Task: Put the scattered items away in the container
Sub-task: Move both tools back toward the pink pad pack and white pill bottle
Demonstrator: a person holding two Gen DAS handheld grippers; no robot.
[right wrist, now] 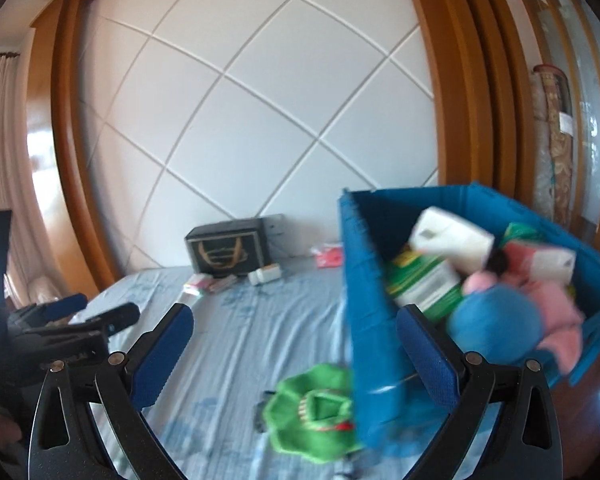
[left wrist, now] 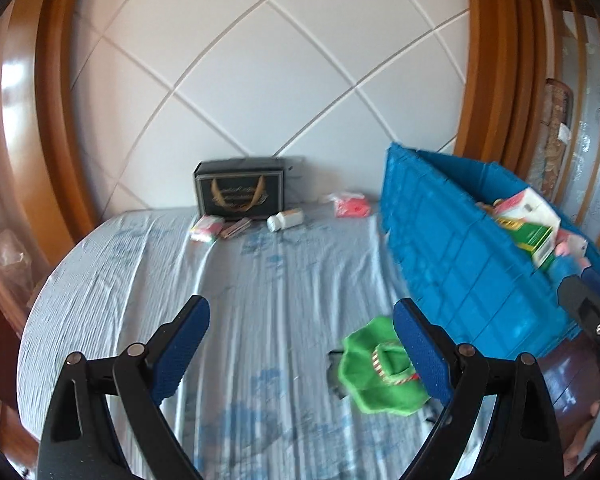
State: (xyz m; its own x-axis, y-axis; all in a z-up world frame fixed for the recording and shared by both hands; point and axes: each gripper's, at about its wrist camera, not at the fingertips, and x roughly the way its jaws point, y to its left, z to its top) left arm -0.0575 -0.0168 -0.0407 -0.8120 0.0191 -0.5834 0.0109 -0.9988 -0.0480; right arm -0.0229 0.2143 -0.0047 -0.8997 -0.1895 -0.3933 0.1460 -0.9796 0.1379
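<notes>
Green cloth point(left wrist: 380, 368) beside blue crate point(left wrist: 460, 248)

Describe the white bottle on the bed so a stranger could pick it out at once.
Start at the black gift box standing against the white quilted headboard. Just right of it, on the blue sheet, the white bottle lies on its side. It is the only round container there; its neighbours are flat packets.

A home bedroom: a sheeted bed point(left wrist: 240, 280) against a padded, wood-framed headboard point(left wrist: 268, 80).
</notes>
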